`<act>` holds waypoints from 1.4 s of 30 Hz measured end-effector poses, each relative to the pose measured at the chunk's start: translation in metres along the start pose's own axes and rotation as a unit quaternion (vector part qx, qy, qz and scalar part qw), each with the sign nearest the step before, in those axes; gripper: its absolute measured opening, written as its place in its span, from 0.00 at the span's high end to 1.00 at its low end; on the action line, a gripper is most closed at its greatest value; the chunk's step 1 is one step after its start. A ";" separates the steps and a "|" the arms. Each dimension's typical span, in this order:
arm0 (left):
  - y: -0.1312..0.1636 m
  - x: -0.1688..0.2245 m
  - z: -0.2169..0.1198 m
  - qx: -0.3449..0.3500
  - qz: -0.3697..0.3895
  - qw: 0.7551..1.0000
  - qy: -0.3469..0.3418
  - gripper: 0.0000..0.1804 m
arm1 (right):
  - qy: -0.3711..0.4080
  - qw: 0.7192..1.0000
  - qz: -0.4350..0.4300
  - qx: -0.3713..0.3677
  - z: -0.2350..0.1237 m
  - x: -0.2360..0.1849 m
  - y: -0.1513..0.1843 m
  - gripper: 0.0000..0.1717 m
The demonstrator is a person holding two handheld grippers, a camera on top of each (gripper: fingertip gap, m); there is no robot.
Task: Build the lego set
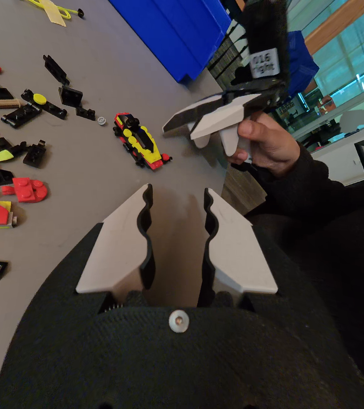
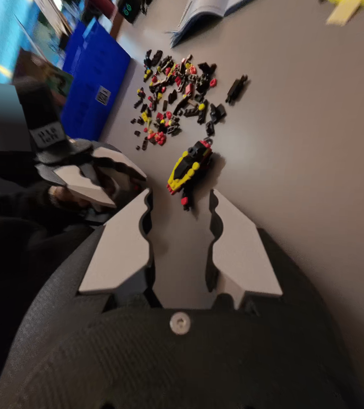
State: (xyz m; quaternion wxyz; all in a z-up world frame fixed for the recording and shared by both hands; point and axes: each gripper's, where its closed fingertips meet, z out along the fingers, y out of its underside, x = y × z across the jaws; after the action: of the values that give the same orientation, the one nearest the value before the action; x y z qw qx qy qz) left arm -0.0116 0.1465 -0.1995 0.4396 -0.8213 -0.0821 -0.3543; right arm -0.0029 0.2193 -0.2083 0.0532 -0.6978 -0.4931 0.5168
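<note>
Brick-built car (image 1: 142, 142), yellow, black and red, lies on the grey table (image 1: 101, 199), apart from both tools; the left gripper (image 1: 178, 192) hangs over bare tabletop near the table's edge, jaws apart and holding nothing; the right gripper (image 2: 181, 194) hovers just short of the car's red nose, jaws spread and bare, a hand (image 1: 267, 143) on its grip; loose black, red and yellow bricks (image 2: 176, 99) are scattered beyond the car; a blue bin (image 1: 176, 33) stands at the far side.

Bare table (image 2: 298, 199) lies right of the brick car (image 2: 189, 172); loose bricks (image 2: 176, 99) and blue bin (image 2: 92, 88) obstruct far-left.
</note>
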 end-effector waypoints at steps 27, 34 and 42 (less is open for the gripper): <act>0.031 -0.035 -0.040 -0.105 0.176 0.960 -0.189 0.75 | 0.131 0.949 -0.278 -0.066 0.017 -0.013 0.010 0.83; 0.043 -0.039 -0.045 -0.132 0.211 0.950 -0.189 0.86 | 0.122 0.950 -0.280 -0.062 0.020 -0.017 0.010 0.83; 0.047 -0.039 -0.042 -0.135 0.206 0.954 -0.172 0.96 | 0.107 0.952 -0.281 -0.059 0.021 -0.024 0.010 0.83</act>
State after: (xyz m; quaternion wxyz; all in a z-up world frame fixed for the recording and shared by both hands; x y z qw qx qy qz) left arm -0.0411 0.0927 -0.2412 0.3675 -0.9205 0.0629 -0.1167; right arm -0.0127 0.1873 -0.2083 0.2078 -0.5843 -0.6900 0.3733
